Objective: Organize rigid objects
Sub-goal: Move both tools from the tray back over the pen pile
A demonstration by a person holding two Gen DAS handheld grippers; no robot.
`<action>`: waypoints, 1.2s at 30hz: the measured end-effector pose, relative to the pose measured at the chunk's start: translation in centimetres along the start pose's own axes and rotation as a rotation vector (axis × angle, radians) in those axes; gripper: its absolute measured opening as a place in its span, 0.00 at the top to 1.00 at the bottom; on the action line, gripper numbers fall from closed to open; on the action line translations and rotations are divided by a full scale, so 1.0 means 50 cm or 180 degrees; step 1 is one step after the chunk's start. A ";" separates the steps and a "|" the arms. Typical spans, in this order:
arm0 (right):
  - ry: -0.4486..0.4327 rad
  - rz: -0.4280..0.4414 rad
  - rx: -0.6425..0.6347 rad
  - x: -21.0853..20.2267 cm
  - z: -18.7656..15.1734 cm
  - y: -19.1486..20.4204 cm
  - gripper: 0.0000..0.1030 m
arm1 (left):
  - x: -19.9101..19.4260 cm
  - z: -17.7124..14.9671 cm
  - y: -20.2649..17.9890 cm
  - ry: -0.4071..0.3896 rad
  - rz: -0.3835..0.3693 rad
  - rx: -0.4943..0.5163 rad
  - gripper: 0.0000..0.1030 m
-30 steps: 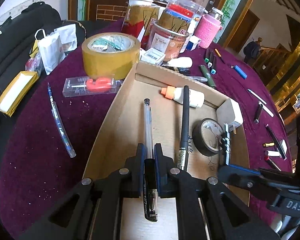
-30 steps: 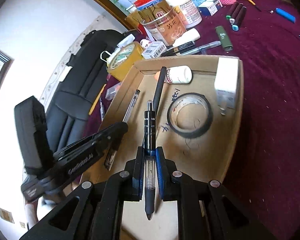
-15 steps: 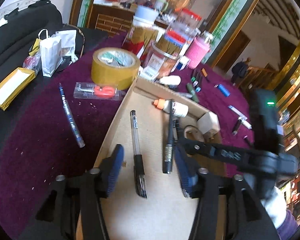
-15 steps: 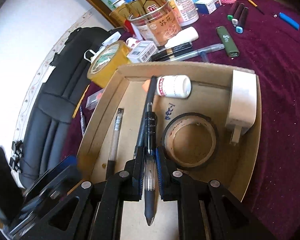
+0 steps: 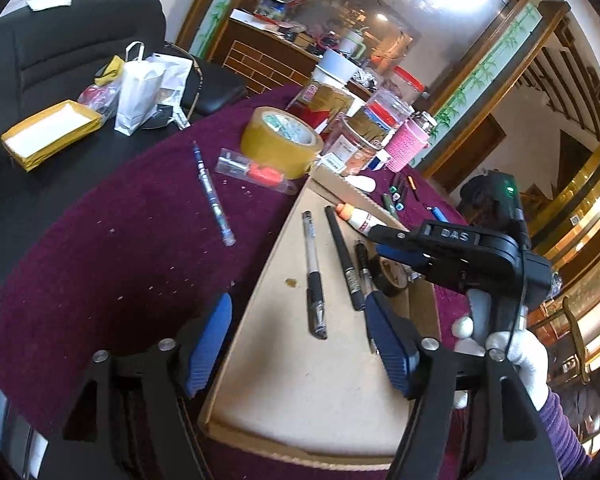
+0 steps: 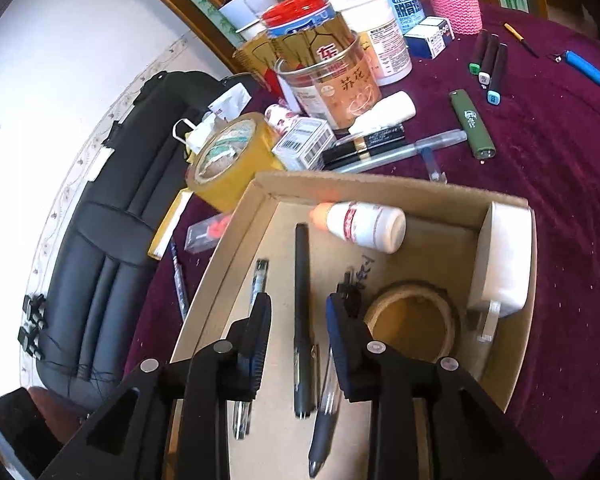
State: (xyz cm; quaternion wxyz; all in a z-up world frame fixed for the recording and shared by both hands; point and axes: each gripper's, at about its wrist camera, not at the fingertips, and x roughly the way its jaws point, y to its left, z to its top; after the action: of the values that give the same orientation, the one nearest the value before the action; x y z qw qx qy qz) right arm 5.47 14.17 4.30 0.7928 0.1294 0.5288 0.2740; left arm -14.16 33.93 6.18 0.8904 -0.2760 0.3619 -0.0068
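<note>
We see a purple tablecloth [image 6: 560,208] with a shallow cardboard tray [image 6: 380,180] at its middle. Beyond the tray's far left corner sits one yellow tape roll [image 5: 278,142]. Inside the tray lie one dark tape roll [image 6: 412,320] and one white glue bottle [image 6: 364,226] at the far wall. Three pens lie side by side in the tray: a clear pen [image 5: 314,276] on the left, a black pen [image 5: 342,256] in the middle, a clear-barrelled pen [image 6: 326,416] on the right. Our left gripper [image 5: 296,344] is spread wide and empty above the tray's near left edge. Our right gripper [image 6: 298,336] is also spread, empty, straddling the black pen. We judge pens to be light, stiff and smooth, likely to roll; mid-barrel gives the steadiest hold. One blue pen [image 5: 214,196] lies outside, left of the tray.
</note>
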 end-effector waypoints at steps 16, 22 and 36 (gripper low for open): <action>-0.1255 -0.1185 -0.1188 -0.247 -0.172 0.033 0.09 | -0.046 -0.056 -0.139 -0.0442 0.0373 0.0644 0.17; -0.1504 -0.1616 -0.1253 -0.302 -0.217 -0.029 0.09 | -0.022 -0.084 -0.209 -0.0262 0.0310 0.0805 0.17; -0.1570 -0.1970 -0.0830 -0.413 -0.251 -0.206 0.09 | 0.026 -0.161 -0.389 0.0053 0.0234 0.1382 0.17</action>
State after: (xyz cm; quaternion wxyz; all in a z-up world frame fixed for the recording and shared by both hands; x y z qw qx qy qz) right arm -8.90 -7.10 9.94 0.9504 -0.0753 0.2978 0.0482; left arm -14.79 13.26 10.27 0.9255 -0.0644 0.3691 -0.0544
